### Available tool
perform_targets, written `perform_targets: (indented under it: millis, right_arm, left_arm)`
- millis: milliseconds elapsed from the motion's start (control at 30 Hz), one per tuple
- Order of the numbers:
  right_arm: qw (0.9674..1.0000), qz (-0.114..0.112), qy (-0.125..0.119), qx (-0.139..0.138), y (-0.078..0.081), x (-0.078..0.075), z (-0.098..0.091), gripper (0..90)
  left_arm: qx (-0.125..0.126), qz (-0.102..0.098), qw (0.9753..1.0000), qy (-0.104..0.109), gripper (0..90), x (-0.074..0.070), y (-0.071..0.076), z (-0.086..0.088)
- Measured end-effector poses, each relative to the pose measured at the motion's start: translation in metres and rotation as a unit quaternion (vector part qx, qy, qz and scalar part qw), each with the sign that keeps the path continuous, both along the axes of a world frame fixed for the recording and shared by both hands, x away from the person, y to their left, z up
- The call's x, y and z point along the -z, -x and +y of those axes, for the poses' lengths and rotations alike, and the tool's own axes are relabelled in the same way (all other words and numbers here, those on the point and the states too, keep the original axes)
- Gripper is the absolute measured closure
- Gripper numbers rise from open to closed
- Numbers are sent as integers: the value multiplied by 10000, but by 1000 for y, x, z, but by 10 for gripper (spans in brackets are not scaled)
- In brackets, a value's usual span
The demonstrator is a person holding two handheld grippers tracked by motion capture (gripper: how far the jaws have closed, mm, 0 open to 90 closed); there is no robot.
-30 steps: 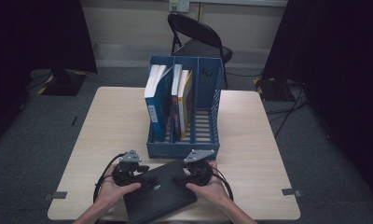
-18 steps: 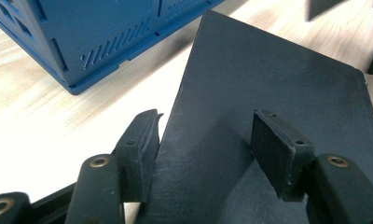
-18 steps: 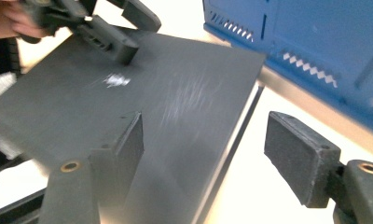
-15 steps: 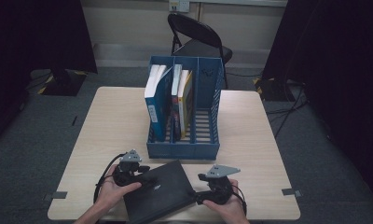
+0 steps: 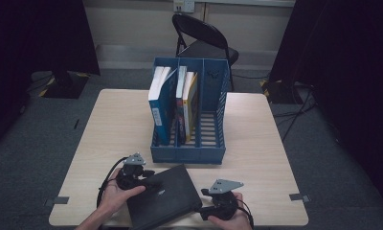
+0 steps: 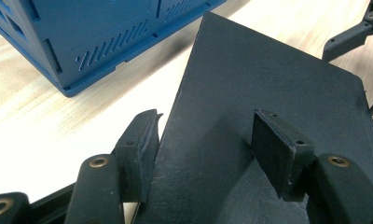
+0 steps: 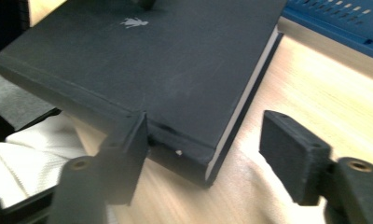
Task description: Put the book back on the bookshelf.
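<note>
A: Dark room, folding chair at the far side, light wooden table in the middle. Blue file rack stands mid-table with three slots: books in the left and middle ones, the right one bare.

B: And the black book?

A: Flat at the near edge, just in front of the rack, skewed. Not lifted yet.

B: Left gripper?

A: Jaws part open, straddling the book's left edge: one pad over the cover, the other beside the edge. Can't tell if the pads press.

B: Right gripper?

A: At the book's near right corner. Jaws have just been closing, corner partly between them, one pad well clear. No grip.

B: Progress?

A: Early, I'd say. Two slots filled; this book needs gripping, standing up, then sliding into a slot, likely the bare right one.
</note>
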State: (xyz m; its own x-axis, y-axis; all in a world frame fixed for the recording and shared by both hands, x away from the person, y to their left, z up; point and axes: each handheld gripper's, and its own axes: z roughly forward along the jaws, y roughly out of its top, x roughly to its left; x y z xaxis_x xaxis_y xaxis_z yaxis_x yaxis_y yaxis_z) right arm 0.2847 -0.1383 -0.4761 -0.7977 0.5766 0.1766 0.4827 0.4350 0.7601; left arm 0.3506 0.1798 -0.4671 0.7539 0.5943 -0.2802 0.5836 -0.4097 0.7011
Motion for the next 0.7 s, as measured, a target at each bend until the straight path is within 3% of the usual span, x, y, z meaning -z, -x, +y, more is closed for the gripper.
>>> perform_targets:
  millis: [167,333,567,700]
  right_arm:
    - [10000,22,-9,-32,-1,0,0,366]
    - [10000,-42,11,-72,-1,-1,0,413]
    - [10000,-14,32,44,-6,-1,-2,390]
    - [10000,-50,53,46,-6,-2,-2,392]
  left_arm:
    - [-64,-28,10000,12,417,0,2,0]
    - [34,11,10000,-21,415,0,10,6]
    - [105,76,9999,-58,413,-1,17,10]
    - [156,7,9997,-201,346,-2,21,5]
